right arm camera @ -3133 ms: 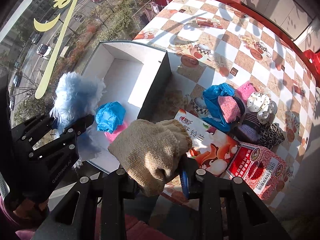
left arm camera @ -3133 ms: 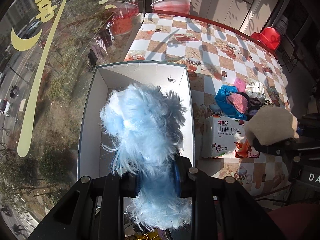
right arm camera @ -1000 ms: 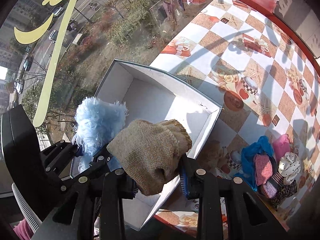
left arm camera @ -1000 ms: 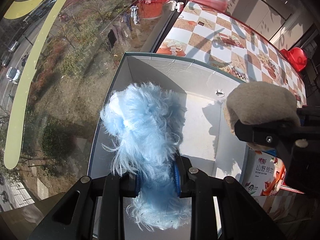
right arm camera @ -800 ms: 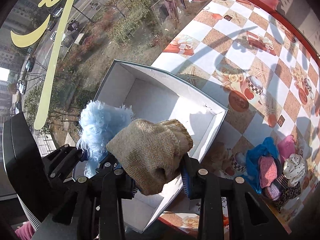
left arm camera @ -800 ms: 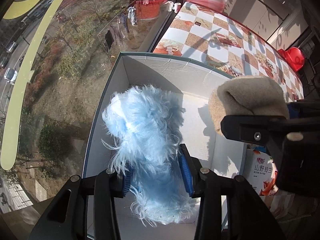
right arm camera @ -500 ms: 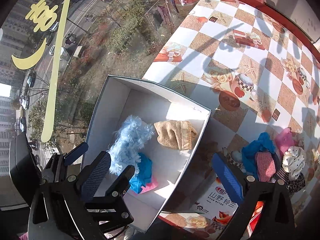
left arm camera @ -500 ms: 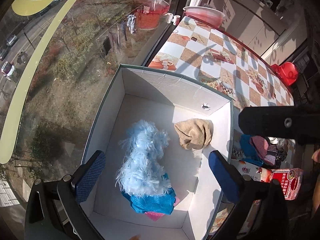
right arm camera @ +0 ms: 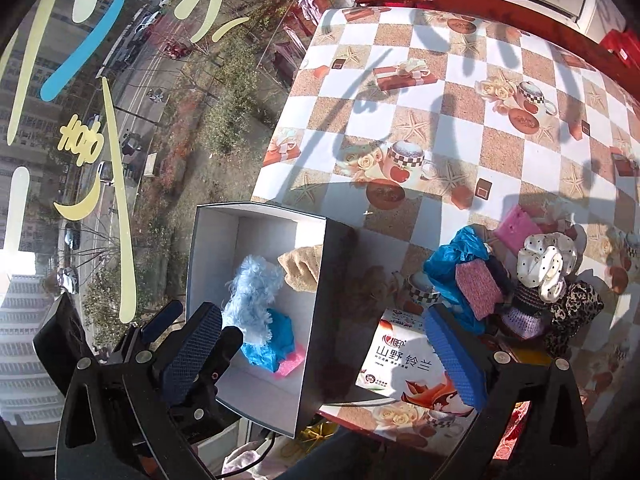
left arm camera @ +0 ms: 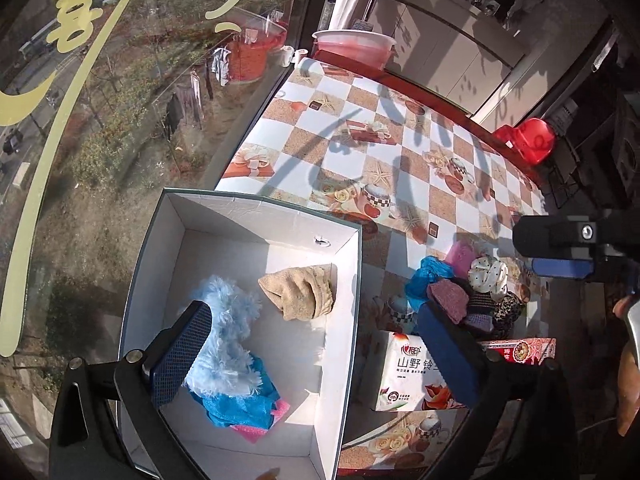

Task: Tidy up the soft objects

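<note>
A white box stands at the table's window edge. In it lie a fluffy light-blue item, a tan knit item, a blue cloth and a pink piece. A pile of soft items lies on the table to the right of the box. My left gripper is open and empty above the box. My right gripper is open and empty above the box's right wall.
A tissue pack and a red packet lie by the pile. The checkered table extends far. A pink basin stands at the far end, a red stool to the right. The window glass borders the left.
Both grippers opened and let go: the fluffy blue item and the tan knit item dropped into the box. Both grippers then rose and drew back to the right.
</note>
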### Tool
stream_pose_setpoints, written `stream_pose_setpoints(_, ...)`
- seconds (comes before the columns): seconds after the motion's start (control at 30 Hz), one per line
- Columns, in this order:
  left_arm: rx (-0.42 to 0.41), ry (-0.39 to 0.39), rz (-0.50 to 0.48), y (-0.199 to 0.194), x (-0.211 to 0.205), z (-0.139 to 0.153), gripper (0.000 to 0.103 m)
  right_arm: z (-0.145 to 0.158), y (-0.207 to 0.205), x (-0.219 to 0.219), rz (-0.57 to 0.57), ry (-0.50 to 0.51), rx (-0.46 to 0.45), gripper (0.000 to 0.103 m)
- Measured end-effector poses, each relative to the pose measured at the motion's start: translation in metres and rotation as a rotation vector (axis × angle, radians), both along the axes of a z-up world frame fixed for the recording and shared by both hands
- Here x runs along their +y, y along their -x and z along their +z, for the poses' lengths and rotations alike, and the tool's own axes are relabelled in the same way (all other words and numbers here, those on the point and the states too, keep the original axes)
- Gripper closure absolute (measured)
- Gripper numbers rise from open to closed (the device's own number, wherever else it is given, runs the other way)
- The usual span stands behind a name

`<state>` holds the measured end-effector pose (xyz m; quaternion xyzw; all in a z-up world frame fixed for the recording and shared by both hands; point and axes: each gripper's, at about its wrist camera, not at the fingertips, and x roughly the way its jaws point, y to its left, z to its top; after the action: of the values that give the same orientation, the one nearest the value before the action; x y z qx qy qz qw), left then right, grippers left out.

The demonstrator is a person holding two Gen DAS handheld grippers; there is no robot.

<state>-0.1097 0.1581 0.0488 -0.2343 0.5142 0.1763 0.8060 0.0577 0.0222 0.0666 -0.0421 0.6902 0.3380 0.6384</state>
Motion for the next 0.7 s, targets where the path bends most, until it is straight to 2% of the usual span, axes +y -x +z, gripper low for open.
stream_pose_setpoints(0.17,-0.008,-0.017,-0.083,-0.028,-0.025,0.011,0.0,0.009,-0.027,-0.056,-0.124,-0.002,0.023,0.001)
stream_pose_setpoints(0.27,0.028,-0.073,-0.127,-0.045,-0.042,0.012,0.0,0.012,-0.042,-0.09,-0.192,0.024,0.014,0.001)
stream_pose_setpoints(0.4,0.058,-0.072,-0.178,-0.063,-0.06,0.006,0.0,0.01,-0.062,-0.139,-0.291,0.046,0.029,0.001)
stream_pose_setpoints(0.57,0.088,-0.088,-0.244,-0.083,-0.084,0.0,0.0,0.003,-0.079,-0.197,-0.38,0.069,0.043,0.001)
stream_pose_setpoints(0.7,0.153,-0.093,-0.306,-0.103,-0.101,-0.012,0.0,-0.016,-0.09,-0.24,-0.443,0.108,0.078,0.001)
